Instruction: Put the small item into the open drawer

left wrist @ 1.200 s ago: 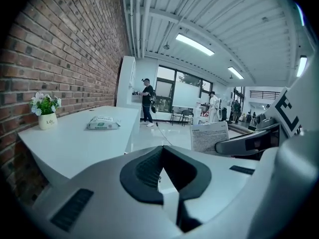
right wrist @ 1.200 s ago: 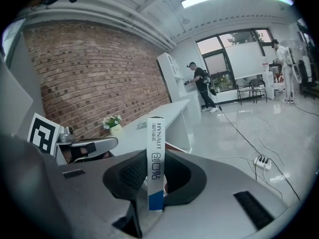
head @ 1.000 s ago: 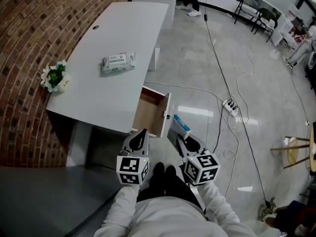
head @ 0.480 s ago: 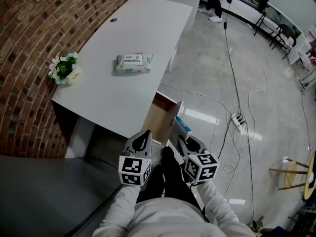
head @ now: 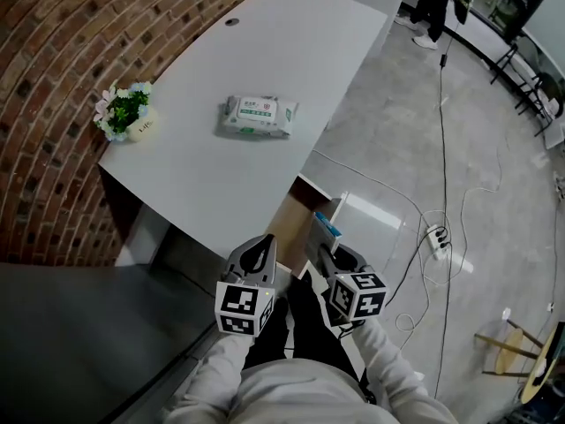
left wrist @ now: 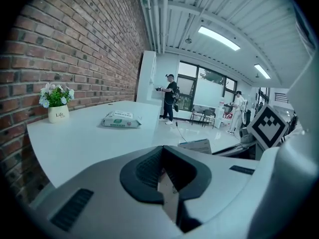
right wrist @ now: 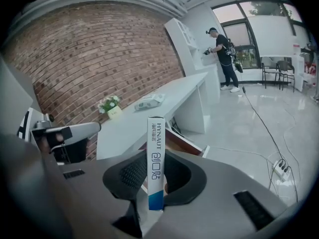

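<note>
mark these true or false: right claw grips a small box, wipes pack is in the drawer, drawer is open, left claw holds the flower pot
1. The right claw grips a small box. True.
2. The wipes pack is in the drawer. False: it lies on top of the desk.
3. The drawer is open. True.
4. The left claw holds the flower pot. False: it holds nothing, and the pot stands on the desk beside the brick wall.
</note>
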Tool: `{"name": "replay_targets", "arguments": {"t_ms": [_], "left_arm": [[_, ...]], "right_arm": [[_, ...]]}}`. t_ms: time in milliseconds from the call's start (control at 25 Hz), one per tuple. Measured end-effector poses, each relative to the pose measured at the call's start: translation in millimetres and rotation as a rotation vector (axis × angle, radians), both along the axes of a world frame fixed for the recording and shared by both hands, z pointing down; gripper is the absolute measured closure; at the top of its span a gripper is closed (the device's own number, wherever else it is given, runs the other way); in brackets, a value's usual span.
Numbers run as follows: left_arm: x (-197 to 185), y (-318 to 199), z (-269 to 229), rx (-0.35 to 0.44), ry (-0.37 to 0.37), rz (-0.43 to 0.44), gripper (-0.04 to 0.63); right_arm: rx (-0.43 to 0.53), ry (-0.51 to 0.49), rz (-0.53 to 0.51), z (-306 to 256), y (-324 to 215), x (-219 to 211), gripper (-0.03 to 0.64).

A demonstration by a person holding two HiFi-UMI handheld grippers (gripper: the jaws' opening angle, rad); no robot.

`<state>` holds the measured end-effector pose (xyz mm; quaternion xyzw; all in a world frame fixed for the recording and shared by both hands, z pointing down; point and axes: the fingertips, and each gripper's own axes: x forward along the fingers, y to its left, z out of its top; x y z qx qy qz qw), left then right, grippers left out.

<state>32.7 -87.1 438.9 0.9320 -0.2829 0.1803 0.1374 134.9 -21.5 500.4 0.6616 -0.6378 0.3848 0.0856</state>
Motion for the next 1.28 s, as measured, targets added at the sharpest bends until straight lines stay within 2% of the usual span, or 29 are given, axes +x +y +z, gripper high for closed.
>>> {"name": "replay_targets", "arguments": {"t_ms": [160, 520, 1280], "left_arm": [[9, -15, 6, -0.005, -0.013, -0.04, 0.578], [22, -33, 29, -0.051, -0.037, -0.105, 0.578], [-8, -59, 62, -0.127, -0.054, -0.283, 0.578]], "right_arm": [[-0.042, -0.029, -0.055, 21, -21, 8, 0.512], [-0.138, -0.024, -0.165, 71, -59, 14, 0.512], [-0.318, 0.201, -0.481, 164, -114, -12, 0.512]]}}
